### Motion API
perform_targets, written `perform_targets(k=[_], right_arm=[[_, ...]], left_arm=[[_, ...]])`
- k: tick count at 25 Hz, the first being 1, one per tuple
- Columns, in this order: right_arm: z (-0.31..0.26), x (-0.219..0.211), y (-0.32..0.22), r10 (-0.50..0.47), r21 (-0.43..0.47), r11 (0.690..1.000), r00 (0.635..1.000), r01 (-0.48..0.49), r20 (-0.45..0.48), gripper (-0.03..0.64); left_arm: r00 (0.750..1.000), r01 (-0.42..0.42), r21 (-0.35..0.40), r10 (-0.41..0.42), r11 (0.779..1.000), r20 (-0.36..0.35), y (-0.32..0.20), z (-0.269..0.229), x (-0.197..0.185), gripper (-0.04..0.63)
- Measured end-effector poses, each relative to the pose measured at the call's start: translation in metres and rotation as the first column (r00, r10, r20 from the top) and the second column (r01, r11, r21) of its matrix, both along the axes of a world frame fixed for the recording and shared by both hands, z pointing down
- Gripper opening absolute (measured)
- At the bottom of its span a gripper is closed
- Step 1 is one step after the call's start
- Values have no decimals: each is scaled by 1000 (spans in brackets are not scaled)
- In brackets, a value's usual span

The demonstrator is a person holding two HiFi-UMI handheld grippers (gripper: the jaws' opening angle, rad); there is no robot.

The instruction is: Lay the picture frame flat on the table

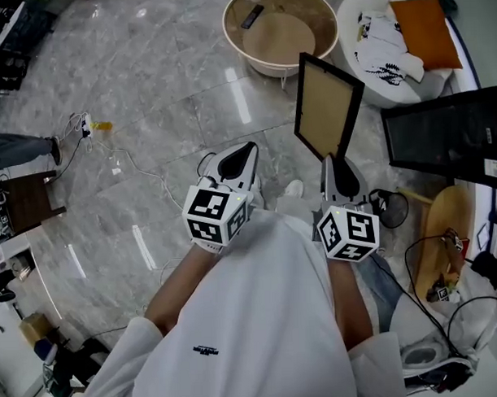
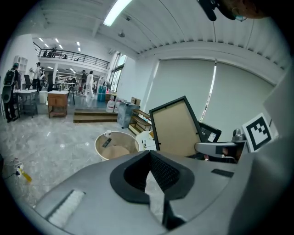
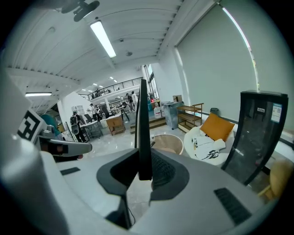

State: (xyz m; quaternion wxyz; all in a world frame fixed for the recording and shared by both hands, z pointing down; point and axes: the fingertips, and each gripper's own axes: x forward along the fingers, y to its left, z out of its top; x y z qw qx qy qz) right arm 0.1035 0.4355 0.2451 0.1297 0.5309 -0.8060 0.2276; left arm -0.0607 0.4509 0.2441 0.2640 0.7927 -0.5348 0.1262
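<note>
**Head view.** Pinching the picture frame (image 1: pixel 328 107) at its lower edge with the right gripper (image 1: pixel 339 170), jaws pressing on the black moulding. Holding the frame upright and slightly tilted, brown backing facing the camera, on the near side of the round tub (image 1: pixel 264 68) and a little to its right, with the top corner just beside the tub's near rim (height above the marble floor not readable). Carrying the left gripper (image 1: pixel 235 161) on the tub's near side too, farther from the tub than the frame, claw pressed together and empty.

**Left gripper view.** Looking along the left gripper's own jaws: pads meeting at the tips, nothing between them. Seeing the frame (image 2: pixel 177 128) right of the tub (image 2: pixel 98 144), backing turned this way. Catching the right gripper (image 2: pixel 216 148) clamping the frame's lower right edge, well right of the tub.

**Right gripper view.** Seeing the frame (image 3: pixel 143 124) edge-on, a thin black bar rising from between the jaws, with a pad bearing on each face. Sighting the tub (image 3: pixel 172 140) beyond the bar and just to its right. Noting a white seat (image 3: pixel 202 147) with an orange cushion (image 3: pixel 216 126) right of the tub, and the left gripper (image 3: pixel 64 148) far left of the tub.
</note>
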Motion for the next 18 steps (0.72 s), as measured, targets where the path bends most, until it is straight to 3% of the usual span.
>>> perform_targets(k=[18], right_arm=[[-8, -52, -20, 127, 41, 991, 991, -125, -38, 58]], left_arm=[[997, -60, 62, 62, 996, -34, -33, -4, -85, 5]])
